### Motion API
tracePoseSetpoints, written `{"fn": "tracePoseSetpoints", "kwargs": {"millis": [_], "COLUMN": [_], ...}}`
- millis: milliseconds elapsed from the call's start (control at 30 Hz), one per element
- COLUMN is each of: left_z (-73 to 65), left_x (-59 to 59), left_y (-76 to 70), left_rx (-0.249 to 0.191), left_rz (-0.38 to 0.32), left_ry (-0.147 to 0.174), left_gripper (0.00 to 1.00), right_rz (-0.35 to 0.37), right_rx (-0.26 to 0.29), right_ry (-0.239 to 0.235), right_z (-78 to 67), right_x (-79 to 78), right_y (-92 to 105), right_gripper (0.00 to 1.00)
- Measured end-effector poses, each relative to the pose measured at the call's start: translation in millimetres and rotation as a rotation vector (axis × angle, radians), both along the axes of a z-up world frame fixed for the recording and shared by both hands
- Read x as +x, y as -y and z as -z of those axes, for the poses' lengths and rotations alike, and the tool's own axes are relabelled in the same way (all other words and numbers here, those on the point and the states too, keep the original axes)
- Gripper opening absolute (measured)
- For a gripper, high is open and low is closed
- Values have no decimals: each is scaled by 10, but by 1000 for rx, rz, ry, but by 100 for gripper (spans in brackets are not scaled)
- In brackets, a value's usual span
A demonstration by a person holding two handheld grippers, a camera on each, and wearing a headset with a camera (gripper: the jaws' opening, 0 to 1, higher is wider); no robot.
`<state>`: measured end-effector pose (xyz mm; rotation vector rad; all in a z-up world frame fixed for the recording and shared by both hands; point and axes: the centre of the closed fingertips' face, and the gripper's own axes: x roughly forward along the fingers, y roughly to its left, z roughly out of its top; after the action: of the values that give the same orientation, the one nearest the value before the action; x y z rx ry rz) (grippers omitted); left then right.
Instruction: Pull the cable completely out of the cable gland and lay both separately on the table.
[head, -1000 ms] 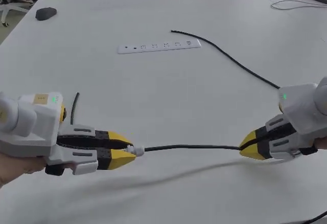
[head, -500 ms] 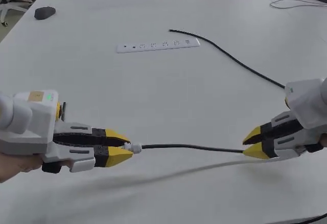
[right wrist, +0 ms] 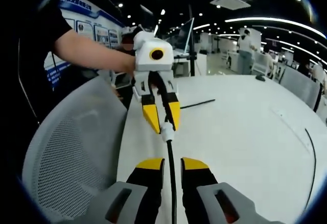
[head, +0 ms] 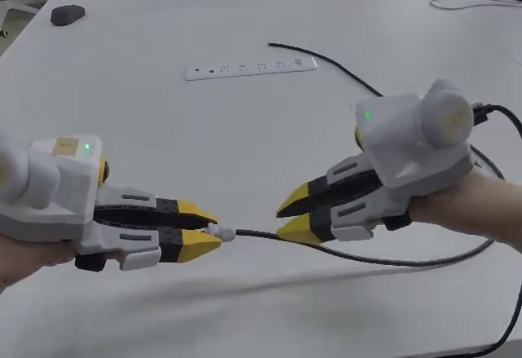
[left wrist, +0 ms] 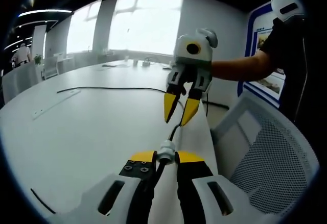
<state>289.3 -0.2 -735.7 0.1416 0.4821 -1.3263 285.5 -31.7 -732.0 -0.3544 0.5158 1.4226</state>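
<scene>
Left tool [head: 215, 230]: your left hand holds it low over the surface, with its yellow-tipped jaws closed tight on the gland.
Cable gland: the small white plastic cable gland [head: 222, 232] is pinched at the very tips of the left tool and held clear of the surface. Its cable end faces the right tool.
Cable: the thin black cable [head: 359, 256] comes straight out of the gland, so the two are not yet apart. It passes between the right tool's jaws, then curves away to your right.
Right tool [head: 280, 223]: near the left tool, tips pointing at it — the jaws stand a narrow way apart, one on each side of the cable. In the right gripper view the cable runs down the gap without being squeezed.
Surface: the broad white surface [head: 245, 138] lies under both tools.
Further back: a long white power strip [head: 251, 68] lies flat, well apart from the tools — and a dark computer mouse [head: 67, 15] sits at the far left.
</scene>
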Motion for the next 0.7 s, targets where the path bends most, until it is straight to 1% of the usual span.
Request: {"fn": "tracePoseSetpoints", "kwargs": {"millis": [67, 133, 200, 267, 300, 367, 567, 600, 633, 667, 700], "left_z": [-30, -45, -60, -64, -62, -62, -64, -55, -29, -23, -20], "left_x": [-9, -16, -25, -19, -20, -21, -25, -27, 3, -16, -11], "left_y": [18, 34, 51, 54, 53, 51, 46, 43, 12, 13, 4], "left_rx": [-12, -14, -20, -24, -24, -23, -29, -23, 9, 6, 4], "left_rz": [2, 5, 11, 8, 8, 11, 10, 9, 17, 15, 9], "left_ry": [6, 11, 14, 13, 11, 15, 22, 25, 81, 67, 58], "left_gripper": [15, 15, 15, 15, 15, 15, 15, 15, 15, 15, 15], "right_rz": [-14, -31, -41, -46, -49, -52, -55, -54, -53, -52, -45], "right_rx": [2, 3, 0, -8, -12, -16, -25, -37, -65, -78, -94], "right_ry": [-2, -9, -13, -5, -15, -6, 9, 13, 42, 39, 38], "right_z": [22, 41, 83, 114, 120, 122, 117, 131, 168, 193, 217], "right_x": [-13, -44, -31, -10, -21, -29, -40, -37, -10, -6, -1], "right_y": [-77, -121, -156, -174, -181, -190, -177, -159, -109, -76, -38], "right_gripper": [8, 8, 7, 6, 4, 0, 0, 0, 0, 0, 0]}}
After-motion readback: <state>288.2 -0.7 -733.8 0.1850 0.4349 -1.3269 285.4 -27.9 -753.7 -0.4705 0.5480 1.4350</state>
